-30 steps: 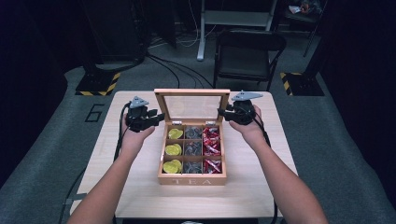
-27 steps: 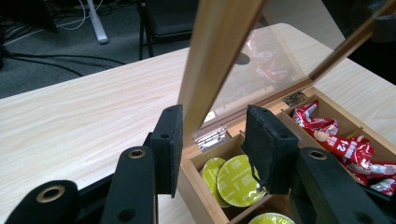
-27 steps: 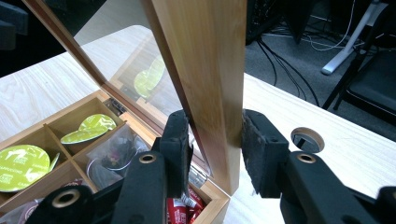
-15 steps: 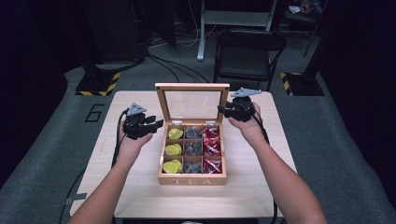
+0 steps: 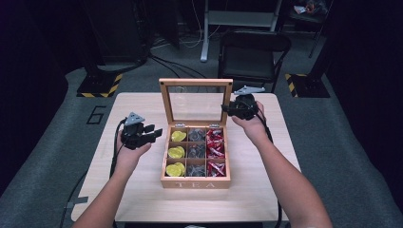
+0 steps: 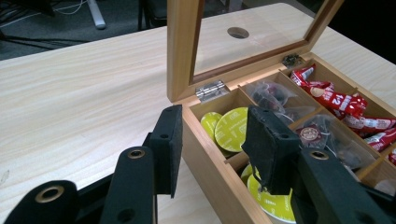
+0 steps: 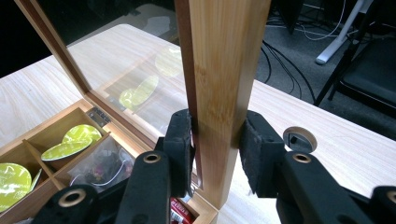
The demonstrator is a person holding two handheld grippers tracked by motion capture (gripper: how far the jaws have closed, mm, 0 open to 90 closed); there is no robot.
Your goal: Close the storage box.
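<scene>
Your right gripper (image 7: 215,140) has been closing on the tea box lid (image 7: 224,70); left gripper (image 6: 212,149), dropped beside the box, straddles its wall, gripping nothing.

- The person's left forearm rises from the bottom edge of the high view, bare, with the left hand (image 5: 129,151) wrapped around the left gripper (image 5: 156,134).
- This left gripper sits just left of the open wooden tea box with the glass-paned lid (image 5: 196,176), pointing at its left wall. Its jaws stand apart, one outside that wall and one over the box's near-left compartments, pressing nothing.
- The right forearm stretches further up, the right hand (image 5: 252,124) holding the right gripper (image 5: 227,108) at the raised lid's right edge.
- Its jaws have just been closing; they straddle the lid's right frame post, the pads at or very near the wood.
</scene>
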